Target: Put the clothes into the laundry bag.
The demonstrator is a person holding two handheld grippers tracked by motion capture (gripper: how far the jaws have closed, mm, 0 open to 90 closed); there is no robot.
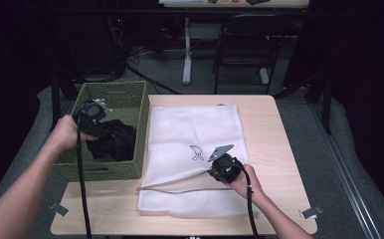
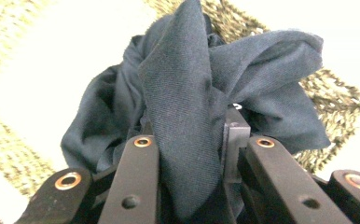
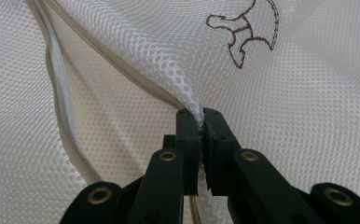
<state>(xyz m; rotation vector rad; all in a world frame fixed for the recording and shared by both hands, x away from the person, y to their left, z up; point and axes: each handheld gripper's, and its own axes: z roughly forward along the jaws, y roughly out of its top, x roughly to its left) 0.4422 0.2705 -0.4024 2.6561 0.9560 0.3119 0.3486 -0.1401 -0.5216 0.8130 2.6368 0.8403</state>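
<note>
Left gripper clamps dark cloth

We list a light wooden table as our landmark. Beyond its far edge we see grey floor, a white desk leg, a dark chair and loose cables. Black curtains flank the table on both sides; we note even overhead lighting.
</note>
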